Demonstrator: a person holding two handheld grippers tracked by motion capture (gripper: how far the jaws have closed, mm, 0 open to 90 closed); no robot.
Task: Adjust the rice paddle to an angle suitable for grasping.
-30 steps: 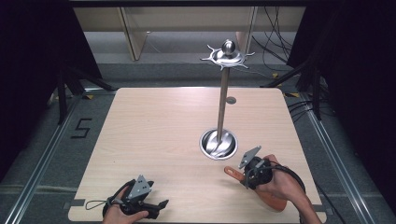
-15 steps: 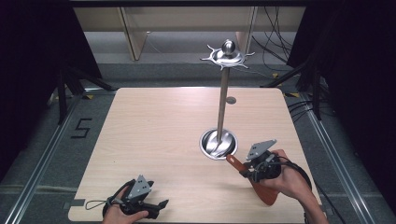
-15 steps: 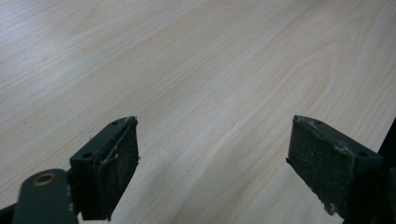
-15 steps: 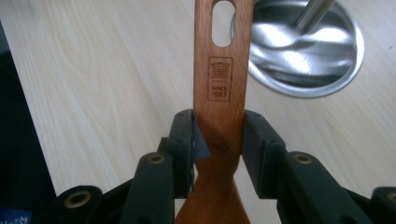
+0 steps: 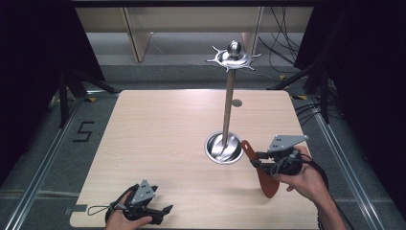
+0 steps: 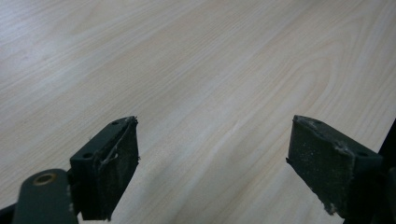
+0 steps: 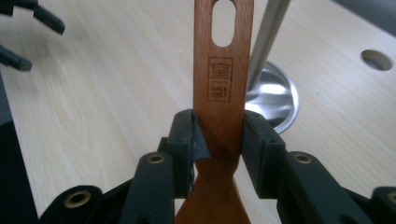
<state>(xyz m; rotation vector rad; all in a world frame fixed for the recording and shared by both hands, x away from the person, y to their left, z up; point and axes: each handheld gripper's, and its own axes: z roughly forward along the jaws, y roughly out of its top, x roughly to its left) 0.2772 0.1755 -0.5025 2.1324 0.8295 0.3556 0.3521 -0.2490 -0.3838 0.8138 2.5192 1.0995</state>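
A reddish-brown wooden spatula (image 5: pixel 264 175) (image 7: pixel 224 70) is clamped by its handle in my right gripper (image 5: pixel 256 159) (image 7: pixel 218 135), which is shut on it. The spatula hangs off the table, blade down toward the front edge. Its slotted handle end points up toward the metal stand's base (image 5: pixel 223 147) (image 7: pixel 275 100). The stand's pole (image 5: pixel 229 103) rises to a spiked hook disc with a ball on top (image 5: pixel 233 56). My left gripper (image 5: pixel 165 213) (image 6: pixel 212 163) rests near the front left edge, open, with bare table between its pads.
The light wooden table (image 5: pixel 158 134) has a small round hole (image 5: pixel 236 102) (image 7: pixel 376 59) behind the stand. Dark floor, rails and cables lie around the table's edges.
My right gripper has risen and shifted right, lifting the spatula off the table and tipping its blade downward. The left gripper has stayed put.
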